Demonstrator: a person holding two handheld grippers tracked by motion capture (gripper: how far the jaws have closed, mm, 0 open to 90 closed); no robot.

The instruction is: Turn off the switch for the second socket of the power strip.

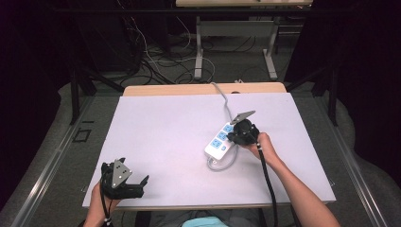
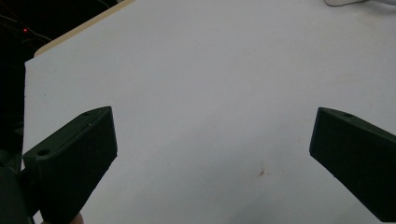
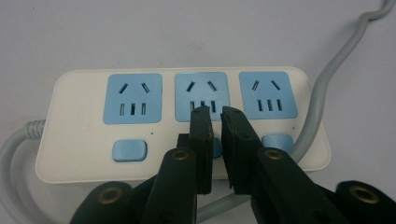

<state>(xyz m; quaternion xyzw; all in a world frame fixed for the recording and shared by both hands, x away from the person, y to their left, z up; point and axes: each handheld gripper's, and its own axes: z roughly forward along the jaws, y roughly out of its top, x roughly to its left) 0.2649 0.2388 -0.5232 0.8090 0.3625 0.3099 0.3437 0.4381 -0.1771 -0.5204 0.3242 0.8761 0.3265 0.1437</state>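
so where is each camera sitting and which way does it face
High view: fixed above the person's side, looking forward and down on the table; both forearms enter from the bottom, left gripper and right gripper.
Left gripper view: rides the left gripper, facing bare tabletop between wide-apart jaws.
Right gripper view: rides the right gripper, jaws nearly closed over the power strip.
Shared: high and right gripper views both show the power strip.

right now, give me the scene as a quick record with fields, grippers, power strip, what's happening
surface: white table
power strip: white, three blue sockets, three blue switches, grey cord
right gripper: jaws nearly shut, tips over the middle switch of the power strip
left gripper: jaws wide open, holding nothing, near the table's front left edge
likely action: pressing the middle switch
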